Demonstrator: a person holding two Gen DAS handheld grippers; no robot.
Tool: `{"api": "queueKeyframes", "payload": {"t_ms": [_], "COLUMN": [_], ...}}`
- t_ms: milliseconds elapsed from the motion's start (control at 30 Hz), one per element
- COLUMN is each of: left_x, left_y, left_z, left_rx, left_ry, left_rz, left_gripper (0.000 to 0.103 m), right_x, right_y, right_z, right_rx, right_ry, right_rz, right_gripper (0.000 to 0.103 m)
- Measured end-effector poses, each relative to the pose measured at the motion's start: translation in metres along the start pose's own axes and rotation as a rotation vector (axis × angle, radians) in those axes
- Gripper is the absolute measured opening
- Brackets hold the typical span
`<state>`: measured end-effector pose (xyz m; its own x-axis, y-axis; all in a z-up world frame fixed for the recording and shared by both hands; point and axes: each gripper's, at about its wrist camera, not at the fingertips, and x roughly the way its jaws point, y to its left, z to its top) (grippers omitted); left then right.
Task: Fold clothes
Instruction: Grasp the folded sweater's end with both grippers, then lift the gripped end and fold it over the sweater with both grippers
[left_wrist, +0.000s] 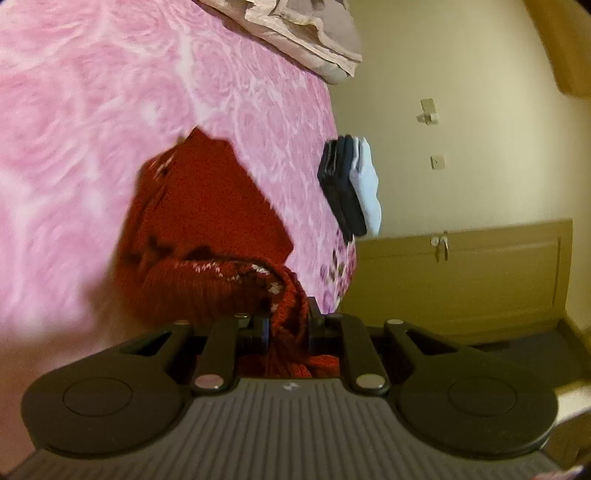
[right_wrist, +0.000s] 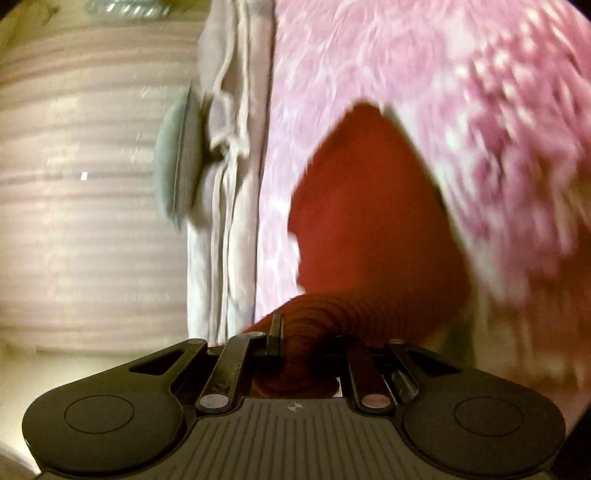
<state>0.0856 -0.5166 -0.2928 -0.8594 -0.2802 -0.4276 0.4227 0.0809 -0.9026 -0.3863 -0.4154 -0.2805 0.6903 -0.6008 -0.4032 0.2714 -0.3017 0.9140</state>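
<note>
Knitwear occupies both tongs: a red sweater (left_wrist: 207, 206) with a white patterned band lies partly on the bed's pink rose-patterned blanket (left_wrist: 74, 129) and partly lifted. The left tongs (left_wrist: 290, 325) are closed on a gathered red edge near the patterned band, with yarn bunched between the two fingers. The right tongs (right_wrist: 303, 343) are closed on a ribbed red portion, probably a cuff or hem; motion blur prevents a firmer identification. Between the two grips, the body of the sweater spreads flat on the blanket.

A folded stack of dark and white garments (left_wrist: 351, 184) sits near the bed edge, well apart from the sweater. Pale crumpled bedding (right_wrist: 229, 166) lies along the far side of the blanket.

Fault risks from this state:
- Slippage: loose knit stretches under tension, and a thin pinch of yarn may pull free of either grip.
- Uneven fold: if one grip travels faster than the other, the edge lands skewed.
- Snagging: open stitches may catch on the finger edges at release and drag the fold open.
- Drag: the plush blanket may hold the lower layer and wrinkle it.
</note>
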Motion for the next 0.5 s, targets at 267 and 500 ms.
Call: {"api": "queueKeyframes", "payload": {"t_ms": [267,500], "left_x": [0.090,0.109], "left_y": [0.044,0.055], "left_z": [0.074,0.106], "left_rx": [-0.245,-0.333], "left_ry": [-0.045,-0.092], "left_rz": [0.109,0.111], "left_gripper": [0.017,0.029], "right_x": [0.073,0.093], "right_y": [-0.040,-0.065], "right_z": [0.104,0.128], "right_rx": [0.242,0.418], "right_ry": [-0.003,-0.033], "right_rz": [-0.144,-0.086], "right_gripper": [0.010,0.049]}}
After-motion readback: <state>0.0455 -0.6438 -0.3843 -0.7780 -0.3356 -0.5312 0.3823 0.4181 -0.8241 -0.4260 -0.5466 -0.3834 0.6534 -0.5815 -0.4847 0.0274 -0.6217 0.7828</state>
